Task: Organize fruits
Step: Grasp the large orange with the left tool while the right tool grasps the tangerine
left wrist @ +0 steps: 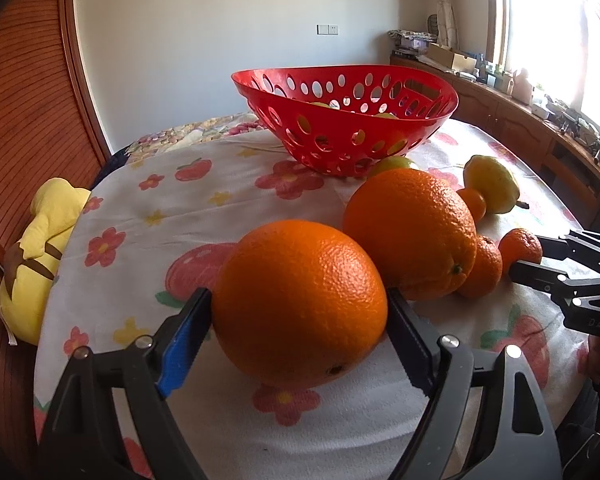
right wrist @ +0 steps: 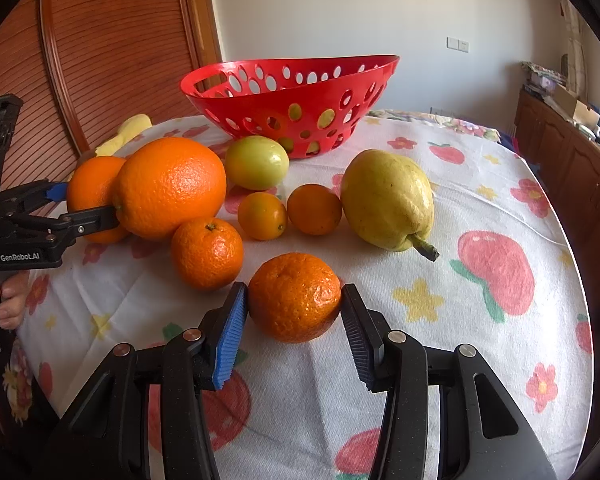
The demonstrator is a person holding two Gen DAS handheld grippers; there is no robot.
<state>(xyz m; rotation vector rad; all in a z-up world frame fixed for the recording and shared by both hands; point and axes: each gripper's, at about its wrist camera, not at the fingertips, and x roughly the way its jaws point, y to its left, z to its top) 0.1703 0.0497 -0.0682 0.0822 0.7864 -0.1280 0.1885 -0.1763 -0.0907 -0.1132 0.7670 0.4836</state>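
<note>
A large orange [left wrist: 300, 300] rests on the flowered tablecloth [left wrist: 148, 200], and my left gripper [left wrist: 300, 296] stands open around its near flanks, pads close to the peel. From the right wrist view, the same left gripper [right wrist: 86, 203] straddles that orange [right wrist: 92, 184]. My right gripper [right wrist: 294, 296] is shut on a mandarin [right wrist: 294, 298] sitting on the cloth, both pads against its sides. The red perforated basket [right wrist: 260, 112] stands at the back with yellow-green fruit showing through its holes. It appears behind the fruit as the basket [left wrist: 284, 120] in the left wrist view.
Between the grippers and the basket lie a second large orange [right wrist: 172, 188], a yellow pear [right wrist: 388, 200], a green-yellow round fruit [right wrist: 257, 162] and three small mandarins [right wrist: 207, 254]. A yellow plush toy [left wrist: 40, 248] leans at the table's left edge. A wooden cabinet [right wrist: 572, 152] runs along the right.
</note>
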